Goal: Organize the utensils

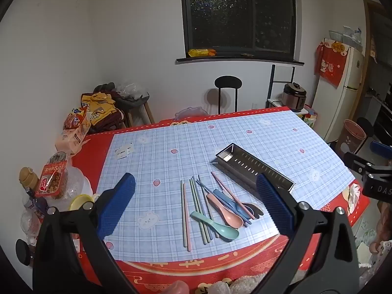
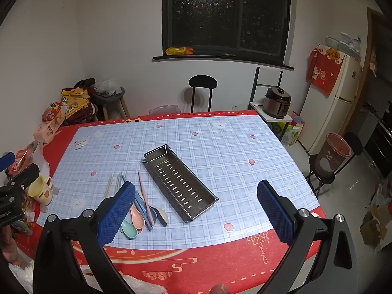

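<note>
A pile of pastel utensils lies on the blue plaid mat [image 1: 171,147]: several chopsticks [image 1: 186,215], a pink spoon [image 1: 226,212], a teal spoon [image 1: 215,225] and blue pieces [image 1: 232,203]. A slotted steel tray [image 1: 252,166] sits empty just beyond them, also in the right wrist view [image 2: 181,183]. My left gripper [image 1: 196,205] is open and empty, hovering above the pile. My right gripper [image 2: 196,208] is open and empty above the tray's near end; the spoons [image 2: 137,218] lie by its left finger [image 2: 117,210].
Snack bags [image 1: 73,127], jars and a yellow cup [image 2: 40,189] crowd the table's left edge. A black chair [image 1: 227,93] stands behind the table. A rice cooker [image 2: 276,103], fridge [image 2: 338,103] and brown bin [image 2: 330,154] are at the right.
</note>
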A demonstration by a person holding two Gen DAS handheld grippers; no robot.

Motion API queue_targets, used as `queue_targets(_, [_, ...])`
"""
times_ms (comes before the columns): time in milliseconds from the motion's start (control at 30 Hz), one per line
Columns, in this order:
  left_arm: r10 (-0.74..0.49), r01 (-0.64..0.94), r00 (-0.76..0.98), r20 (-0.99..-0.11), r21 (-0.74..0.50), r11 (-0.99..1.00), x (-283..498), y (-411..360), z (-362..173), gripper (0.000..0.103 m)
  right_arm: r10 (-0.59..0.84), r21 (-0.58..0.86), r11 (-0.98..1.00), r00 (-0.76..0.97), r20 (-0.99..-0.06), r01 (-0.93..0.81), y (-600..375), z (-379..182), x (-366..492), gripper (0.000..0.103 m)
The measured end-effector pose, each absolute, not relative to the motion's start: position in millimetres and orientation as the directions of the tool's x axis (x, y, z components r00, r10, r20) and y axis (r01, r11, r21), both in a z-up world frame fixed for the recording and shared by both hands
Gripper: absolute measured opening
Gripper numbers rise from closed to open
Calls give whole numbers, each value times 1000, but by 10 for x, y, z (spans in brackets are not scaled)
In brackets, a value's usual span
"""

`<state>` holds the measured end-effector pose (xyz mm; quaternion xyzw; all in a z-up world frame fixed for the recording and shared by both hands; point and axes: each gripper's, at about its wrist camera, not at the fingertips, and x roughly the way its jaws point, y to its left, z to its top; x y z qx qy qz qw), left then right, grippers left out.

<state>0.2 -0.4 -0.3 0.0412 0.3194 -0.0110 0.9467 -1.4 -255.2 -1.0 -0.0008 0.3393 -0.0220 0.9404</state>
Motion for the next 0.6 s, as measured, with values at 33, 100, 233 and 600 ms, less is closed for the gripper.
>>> queue_targets(33, [5,46,794,-607,68,997,4,-4,-4,97,-42,-17,999,775,-631,41,-2553,-6,-20,98])
queue_targets(100, [2,46,791,-611,63,997,5,-11,-8,97,-43,-16,999,774,-631,42,-2559,-4,-22,98])
queue_targets(233, [-2,54,792,-611,67,996,26,-96,-36,97,-48,-17,999,771,-635,48,-2567,-6,-18,98])
queue_targets(600, [-21,75,784,-620,61,995,15,-100,-38,97,-60,-23,998,764,-643,60,-2590,-20,-35,98])
